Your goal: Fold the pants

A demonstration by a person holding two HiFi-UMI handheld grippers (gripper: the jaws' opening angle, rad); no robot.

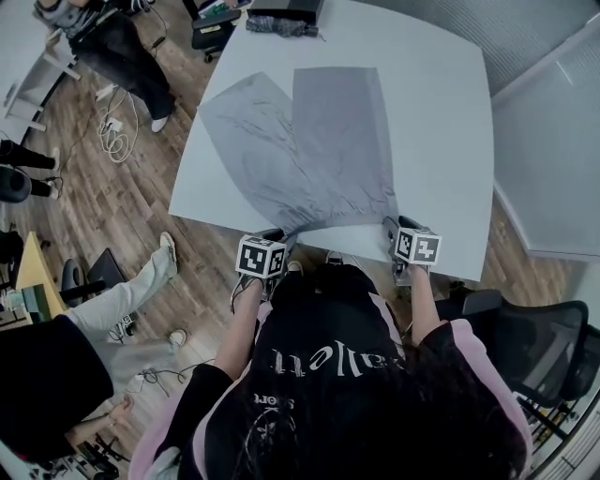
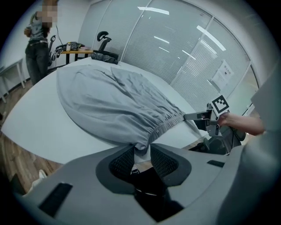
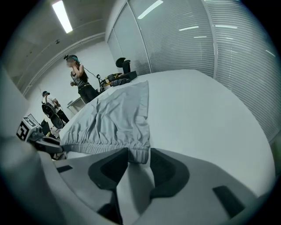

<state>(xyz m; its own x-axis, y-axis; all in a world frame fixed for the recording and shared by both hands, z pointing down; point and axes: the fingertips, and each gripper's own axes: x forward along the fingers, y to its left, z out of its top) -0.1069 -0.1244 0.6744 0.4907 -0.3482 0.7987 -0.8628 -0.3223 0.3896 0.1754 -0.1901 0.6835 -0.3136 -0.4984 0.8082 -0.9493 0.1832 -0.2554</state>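
Note:
Grey pants lie flat on the white table, legs spread toward the far side and the elastic waistband along the near edge. My left gripper is at the waistband's left corner. In the left gripper view that corner hangs between the jaws, and the left gripper stands open, its pads apart. My right gripper is at the right corner. In the right gripper view the gathered waistband end lies between the wide-apart jaws of the right gripper, unpressed.
A dark bundle lies at the table's far edge. One person stands beyond the far left corner and another sits at the lower left. Cables lie on the wood floor. An office chair is at my right.

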